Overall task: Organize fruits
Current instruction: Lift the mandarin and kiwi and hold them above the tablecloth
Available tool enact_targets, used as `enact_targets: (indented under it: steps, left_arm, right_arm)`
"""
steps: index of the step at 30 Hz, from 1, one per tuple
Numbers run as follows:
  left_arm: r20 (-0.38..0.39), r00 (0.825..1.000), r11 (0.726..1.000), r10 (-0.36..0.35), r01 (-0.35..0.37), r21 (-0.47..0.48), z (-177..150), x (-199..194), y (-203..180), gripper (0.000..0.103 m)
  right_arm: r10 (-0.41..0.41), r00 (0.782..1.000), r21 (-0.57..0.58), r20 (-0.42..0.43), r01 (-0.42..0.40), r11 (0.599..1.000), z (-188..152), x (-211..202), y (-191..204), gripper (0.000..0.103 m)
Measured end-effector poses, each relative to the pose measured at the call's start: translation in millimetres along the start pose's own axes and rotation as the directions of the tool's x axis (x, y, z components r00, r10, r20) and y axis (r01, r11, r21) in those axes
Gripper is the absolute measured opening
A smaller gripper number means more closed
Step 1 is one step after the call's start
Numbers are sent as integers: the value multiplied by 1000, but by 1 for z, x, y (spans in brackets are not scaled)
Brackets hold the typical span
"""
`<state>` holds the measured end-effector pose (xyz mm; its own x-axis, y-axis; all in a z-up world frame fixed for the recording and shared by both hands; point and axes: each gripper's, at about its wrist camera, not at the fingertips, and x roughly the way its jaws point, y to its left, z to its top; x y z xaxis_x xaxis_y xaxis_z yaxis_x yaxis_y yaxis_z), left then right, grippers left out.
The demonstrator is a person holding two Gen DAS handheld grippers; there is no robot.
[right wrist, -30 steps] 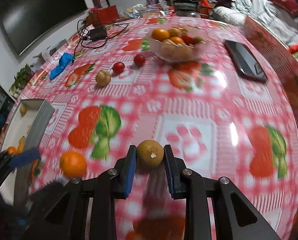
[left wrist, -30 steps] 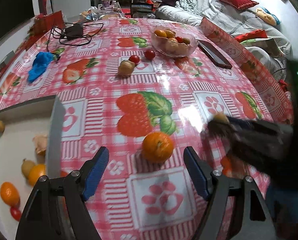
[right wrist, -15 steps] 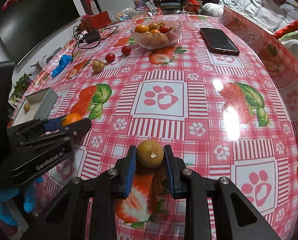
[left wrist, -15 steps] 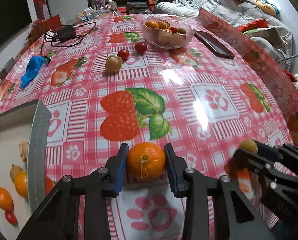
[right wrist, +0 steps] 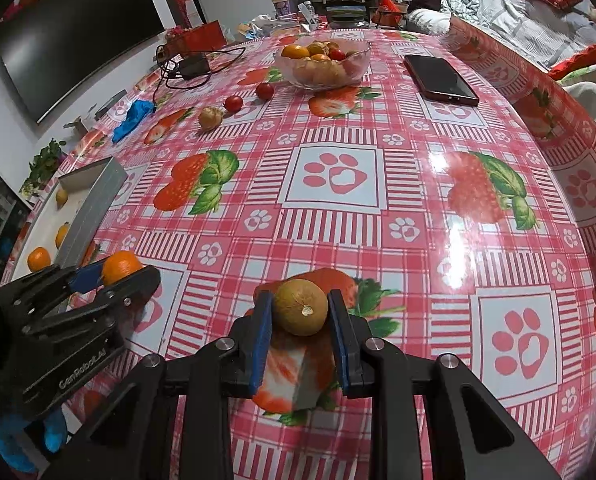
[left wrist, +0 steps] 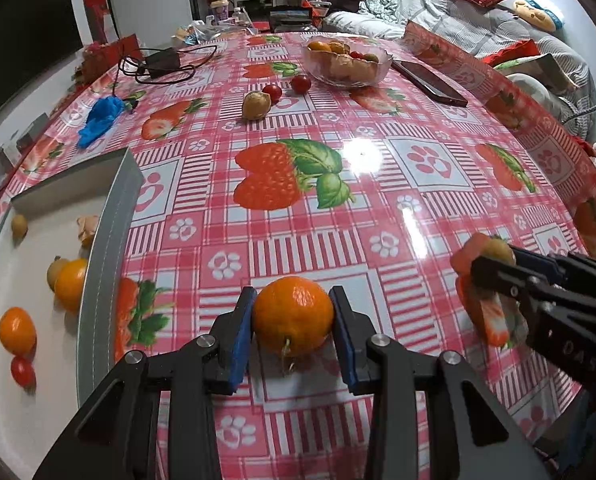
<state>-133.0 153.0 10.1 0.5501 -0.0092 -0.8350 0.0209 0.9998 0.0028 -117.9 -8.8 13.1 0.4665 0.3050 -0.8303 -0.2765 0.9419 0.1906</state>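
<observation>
Left gripper (left wrist: 293,334), fingers clamped on the orange (left wrist: 293,315) just right of the grey box (left wrist: 105,240), is nearer it than right gripper (right wrist: 300,334), clamping the brownish fruit (right wrist: 301,306) above the desk (right wrist: 338,128).

1. The left wrist view looks steeply down along its own fingers, close over the table (left wrist: 378,216), facing the far glass bowl (left wrist: 346,64); the white tray (left wrist: 101,216) fills its left edge.
2. The right wrist view sits just as near, facing the same way.
3. Both share the bowl (right wrist: 326,64), tray (right wrist: 93,196) and phone (right wrist: 442,78).
</observation>
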Motion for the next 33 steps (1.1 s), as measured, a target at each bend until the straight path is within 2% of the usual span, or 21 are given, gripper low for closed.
enact_targets:
  steps: [33]
  left_arm:
    - [11,1000,1000,5,-5,-7,-6,-4,0,40]
  right_arm:
    - [-7,1000,-6,2,7,1000,-4,-2,1,29]
